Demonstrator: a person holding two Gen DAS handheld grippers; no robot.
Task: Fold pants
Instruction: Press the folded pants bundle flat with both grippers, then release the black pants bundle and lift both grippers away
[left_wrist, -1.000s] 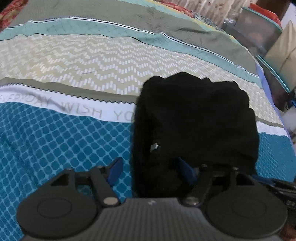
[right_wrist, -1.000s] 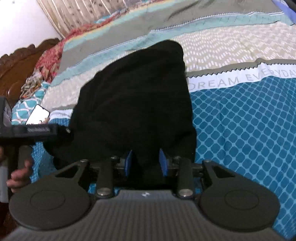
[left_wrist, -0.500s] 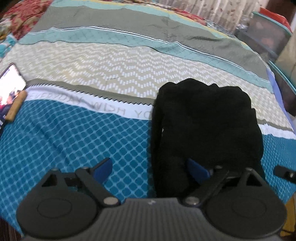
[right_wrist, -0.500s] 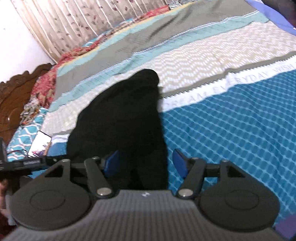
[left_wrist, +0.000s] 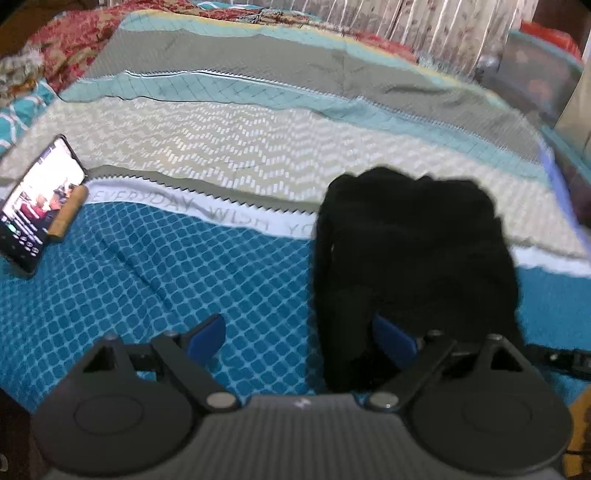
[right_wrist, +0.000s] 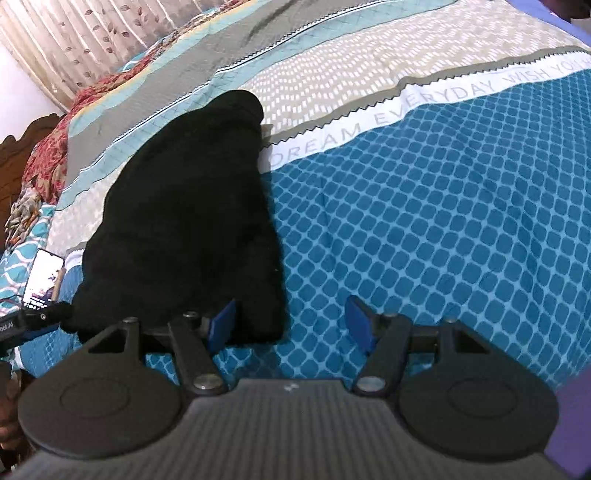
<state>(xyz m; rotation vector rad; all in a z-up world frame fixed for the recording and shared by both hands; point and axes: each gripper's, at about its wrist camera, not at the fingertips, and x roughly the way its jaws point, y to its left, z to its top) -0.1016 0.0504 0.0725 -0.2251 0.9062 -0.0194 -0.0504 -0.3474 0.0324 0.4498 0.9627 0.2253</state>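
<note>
Black pants (left_wrist: 413, 266) lie folded into a compact bundle on the patterned bedspread (left_wrist: 184, 266). My left gripper (left_wrist: 299, 339) is open just in front of the bundle's near left edge; its right pad (left_wrist: 391, 339) sits over the cloth, its left pad over the blue spread. Nothing is pinched. In the right wrist view the pants (right_wrist: 192, 214) lie left of centre. My right gripper (right_wrist: 291, 326) is open at their near right corner, with its left pad (right_wrist: 221, 325) against the cloth edge. The left gripper's tip (right_wrist: 33, 321) shows at the far left.
A lit phone (left_wrist: 37, 206) leans on a small wooden prop (left_wrist: 68, 218) at the bed's left side. A wooden headboard (right_wrist: 11, 158) and red patterned bedding (right_wrist: 48, 158) lie beyond. Curtains (right_wrist: 92, 37) hang behind the bed, and a storage box (left_wrist: 535, 74) stands at the far right.
Both grippers have opened and let go of the pants' near edge. The left one has drawn back and up, bringing the phone into view. The right one has shifted right and rolled.
</note>
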